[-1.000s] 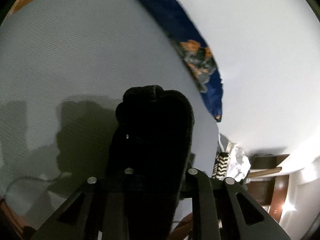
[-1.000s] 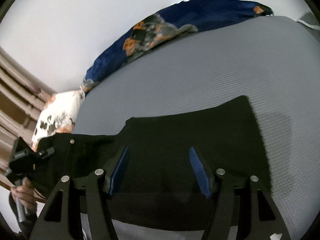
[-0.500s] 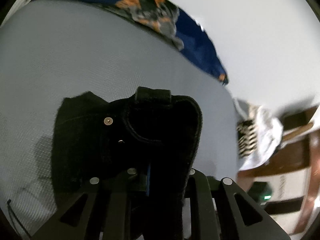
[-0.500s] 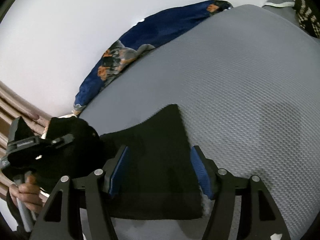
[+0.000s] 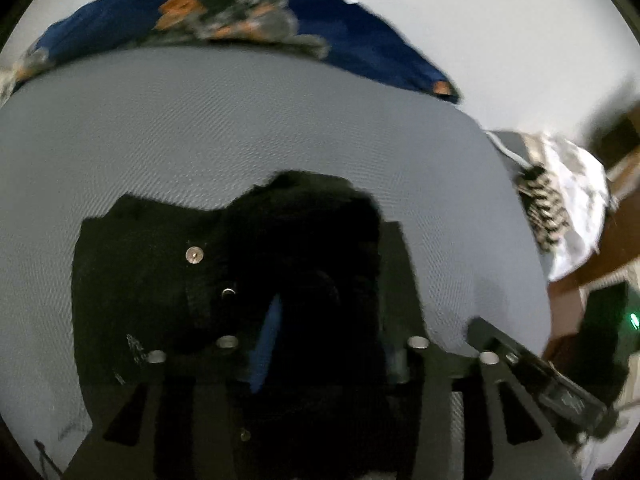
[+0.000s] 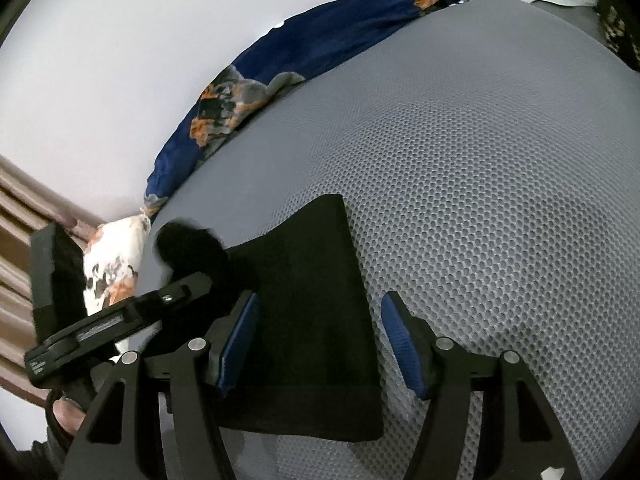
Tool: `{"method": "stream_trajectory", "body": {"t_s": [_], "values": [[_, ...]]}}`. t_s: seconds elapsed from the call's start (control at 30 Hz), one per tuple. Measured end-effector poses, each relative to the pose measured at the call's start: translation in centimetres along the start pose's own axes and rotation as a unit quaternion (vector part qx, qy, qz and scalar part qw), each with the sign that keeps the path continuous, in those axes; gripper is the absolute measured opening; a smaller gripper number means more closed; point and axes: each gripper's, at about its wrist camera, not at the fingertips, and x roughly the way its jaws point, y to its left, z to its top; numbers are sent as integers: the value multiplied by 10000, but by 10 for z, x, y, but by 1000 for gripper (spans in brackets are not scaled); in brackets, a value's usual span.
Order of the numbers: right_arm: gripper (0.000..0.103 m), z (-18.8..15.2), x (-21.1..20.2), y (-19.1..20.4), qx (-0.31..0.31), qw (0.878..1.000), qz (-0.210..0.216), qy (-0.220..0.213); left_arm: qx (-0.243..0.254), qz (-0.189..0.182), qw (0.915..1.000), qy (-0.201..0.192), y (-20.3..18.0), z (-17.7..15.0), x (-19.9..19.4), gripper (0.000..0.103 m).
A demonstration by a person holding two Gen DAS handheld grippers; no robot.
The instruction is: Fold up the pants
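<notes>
The black pants (image 6: 316,320) lie on the grey mesh mattress (image 6: 480,184). In the right wrist view my right gripper (image 6: 318,340) is open, its blue pads (image 6: 240,340) standing over the flat folded leg end without touching it. The left gripper (image 6: 120,324) shows at the left of that view, carrying a bunched black part of the pants (image 6: 192,248). In the left wrist view my left gripper (image 5: 320,340) is shut on the pants' waist (image 5: 312,240), which hides the fingertips. The waist part with metal button (image 5: 193,256) rests on the mattress (image 5: 240,128).
A dark blue floral blanket (image 6: 320,52) (image 5: 248,32) lies along the mattress's far edge by the white wall. A white patterned cloth (image 5: 568,200) lies off the mattress's right side, near brown furniture (image 5: 576,304). Brown curtains (image 6: 16,216) hang at the left.
My left gripper has carried the waist across toward the right gripper, folding the pants over. The visible spread of pants under the right gripper has narrowed. The right gripper stays open.
</notes>
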Motion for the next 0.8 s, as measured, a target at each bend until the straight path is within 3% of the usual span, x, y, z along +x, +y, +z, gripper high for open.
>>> {"method": "stream_trajectory", "body": {"t_s": [0.17,0.23,0.47,0.53,0.8], "values": [[62,5,14,4,-136,9990,280,306,491,-156,9980,-378,2,-6,-34,53],[62,7,22,6,-156,9973,518,503,477,8,9974,-532,14,-10,-47,56],[63,16,54,16,-471,9881,948,1114,-183,811,9950,-551,91,-29,-61,56],[70,19,61,18,-526,9860,1052,1184,-411,1019,9928,-468,112,-37,-59,56],[73,34,98,17,-811,9801,1121,1422,-919,1227,9880,-183,147,-58,-38,56]]}}
